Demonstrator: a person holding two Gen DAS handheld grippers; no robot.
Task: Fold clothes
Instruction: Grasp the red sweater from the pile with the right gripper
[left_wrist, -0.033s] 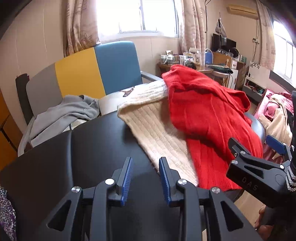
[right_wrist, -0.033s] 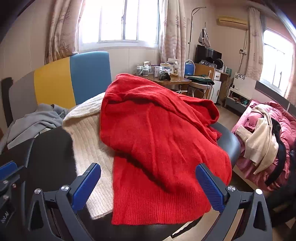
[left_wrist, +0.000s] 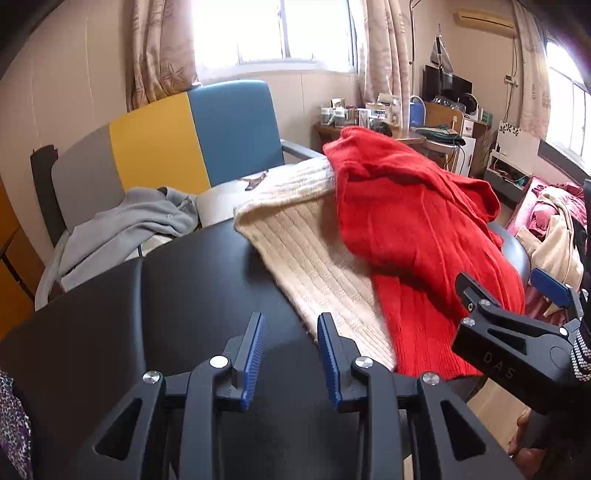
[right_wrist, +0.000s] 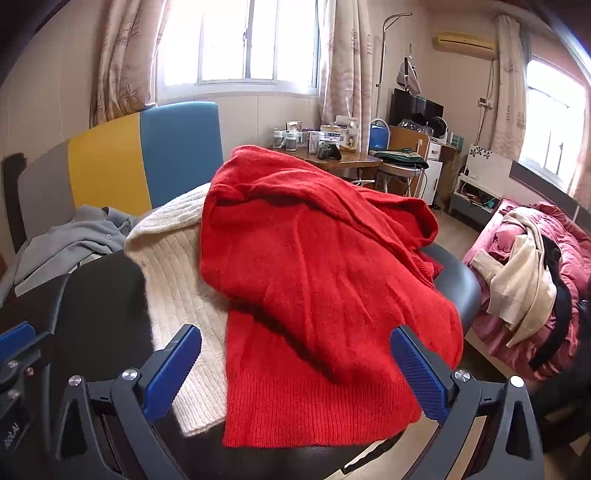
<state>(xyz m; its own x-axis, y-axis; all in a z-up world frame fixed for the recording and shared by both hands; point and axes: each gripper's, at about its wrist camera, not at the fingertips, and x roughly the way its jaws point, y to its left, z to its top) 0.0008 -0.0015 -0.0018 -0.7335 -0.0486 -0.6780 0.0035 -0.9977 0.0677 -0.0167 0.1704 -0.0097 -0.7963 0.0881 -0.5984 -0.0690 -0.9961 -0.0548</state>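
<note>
A red knit sweater (right_wrist: 314, 280) lies crumpled on a black round table (left_wrist: 177, 295), partly over a cream ribbed sweater (left_wrist: 314, 266). It also shows in the left wrist view (left_wrist: 424, 240), and the cream sweater shows in the right wrist view (right_wrist: 173, 280). My left gripper (left_wrist: 290, 354) is open and empty above the bare table, just left of the cream sweater's hem. My right gripper (right_wrist: 295, 373) is wide open and empty, its jaws either side of the red sweater's hem, above it. It also shows in the left wrist view (left_wrist: 509, 317).
A grey garment (left_wrist: 122, 236) lies on a chair with a grey, yellow and blue back (left_wrist: 184, 140) behind the table. A bed with pink bedding and more clothes (right_wrist: 535, 273) is at the right. A cluttered wooden desk (right_wrist: 332, 155) stands by the window.
</note>
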